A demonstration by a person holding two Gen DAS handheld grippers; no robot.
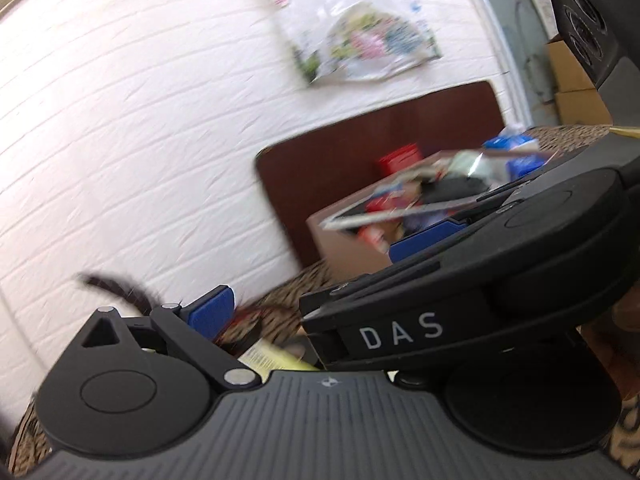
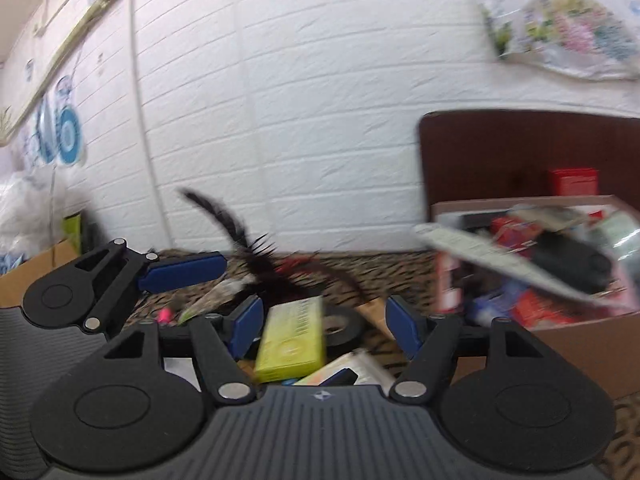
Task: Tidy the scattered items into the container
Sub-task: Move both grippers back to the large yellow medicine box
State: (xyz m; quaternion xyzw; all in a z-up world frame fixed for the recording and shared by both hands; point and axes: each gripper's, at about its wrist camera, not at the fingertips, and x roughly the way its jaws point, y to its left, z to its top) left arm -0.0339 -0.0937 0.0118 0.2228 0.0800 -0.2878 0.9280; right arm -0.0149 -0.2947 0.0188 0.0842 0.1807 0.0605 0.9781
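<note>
White brick-pattern wall [image 2: 320, 100] behind, leopard-print cloth on the counter [image 2: 380, 272], both views smeared with motion. The right view shows scattered bits: a yellow-green rectangular packet [image 2: 292, 340], a black roll of tape [image 2: 344, 326], a dark feathery item [image 2: 260, 256], perhaps a toy. The left view hides most of that behind the right tool's body. Brown cardboard box [image 2: 580, 340], crammed with packets, sits well right of the right tongs [image 2: 324, 320], whose blue pads are parting around nothing gripped. Left tongs [image 1: 320, 268] spread wide, empty, the box [image 1: 348, 248] just beyond.
</note>
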